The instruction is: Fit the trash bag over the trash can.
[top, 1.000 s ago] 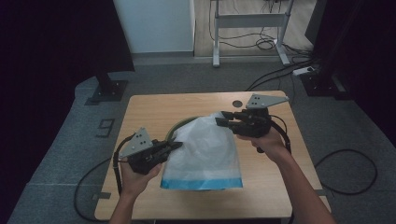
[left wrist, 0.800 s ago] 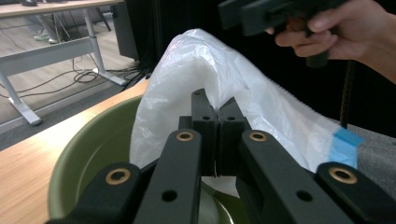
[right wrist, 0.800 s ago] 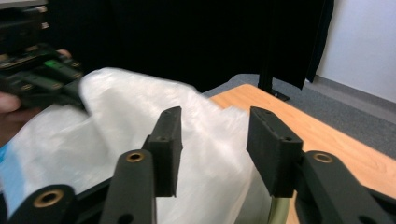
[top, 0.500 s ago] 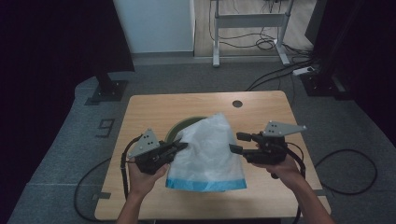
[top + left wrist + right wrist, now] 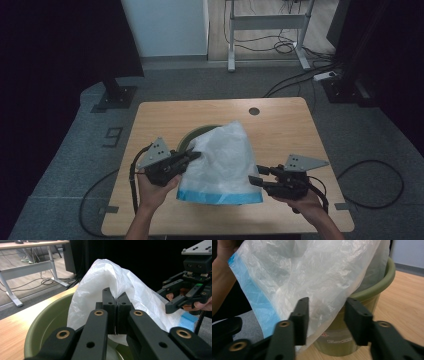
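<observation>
Left gripper [image 5: 116,315] clamps the white bag [image 5: 222,160] over the green bucket [image 5: 47,325]; right gripper [image 5: 327,320], fingers apart (just closing), straddles the bag's edge.

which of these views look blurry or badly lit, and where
High view: sharp, though both side edges fall into near-black; the table is evenly lit. Left gripper view: the tool's own arms at the bottom are soft, the plastic bag crisp against a black backdrop. Right gripper view: the tool is blurred, the bag clearer.
</observation>
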The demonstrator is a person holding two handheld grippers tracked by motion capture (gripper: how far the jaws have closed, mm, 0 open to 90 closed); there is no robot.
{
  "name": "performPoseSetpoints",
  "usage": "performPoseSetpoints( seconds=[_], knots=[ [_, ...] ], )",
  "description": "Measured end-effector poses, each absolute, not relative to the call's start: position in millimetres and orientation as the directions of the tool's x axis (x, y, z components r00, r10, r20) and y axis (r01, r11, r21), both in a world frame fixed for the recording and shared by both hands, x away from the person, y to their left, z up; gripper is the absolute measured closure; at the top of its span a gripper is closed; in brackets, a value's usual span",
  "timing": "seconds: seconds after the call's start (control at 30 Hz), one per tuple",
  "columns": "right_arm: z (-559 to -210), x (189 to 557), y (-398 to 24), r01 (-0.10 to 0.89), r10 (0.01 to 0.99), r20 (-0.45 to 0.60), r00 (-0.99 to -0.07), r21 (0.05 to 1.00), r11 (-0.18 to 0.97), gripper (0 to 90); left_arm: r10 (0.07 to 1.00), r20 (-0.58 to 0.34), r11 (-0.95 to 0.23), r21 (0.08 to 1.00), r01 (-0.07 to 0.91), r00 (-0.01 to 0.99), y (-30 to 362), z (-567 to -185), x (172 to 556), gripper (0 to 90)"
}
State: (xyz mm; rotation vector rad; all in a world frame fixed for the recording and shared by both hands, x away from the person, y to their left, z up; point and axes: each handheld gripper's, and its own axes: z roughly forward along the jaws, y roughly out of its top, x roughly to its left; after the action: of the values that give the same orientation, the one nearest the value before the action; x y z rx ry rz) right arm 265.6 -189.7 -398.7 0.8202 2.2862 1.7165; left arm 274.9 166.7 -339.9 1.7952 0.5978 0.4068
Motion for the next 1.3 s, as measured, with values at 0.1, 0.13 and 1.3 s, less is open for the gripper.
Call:
performPoseSetpoints(
  seconds=[0.1,0.13,1.3],
  knots=[
    [-396,265,-189,0.317,0.528,0.167,-0.833,0.925,0.208,76.9,0.584,-0.022,-0.228,0.955,0.19,0.811,166,-340,275,88.5],
    [-395,265,-188,0.313,0.519,0.163,-0.839,0.925,0.216,82.2,0.584,-0.022,-0.226,0.955,0.189,0.812,165,-339,275,88.4],
    [-318,293,-184,0.245,0.611,0.155,-0.776,0.967,0.066,89.3,0.616,0.08,-0.258,0.96,0.105,0.784,186,-318,240,15.1]
  ],
)
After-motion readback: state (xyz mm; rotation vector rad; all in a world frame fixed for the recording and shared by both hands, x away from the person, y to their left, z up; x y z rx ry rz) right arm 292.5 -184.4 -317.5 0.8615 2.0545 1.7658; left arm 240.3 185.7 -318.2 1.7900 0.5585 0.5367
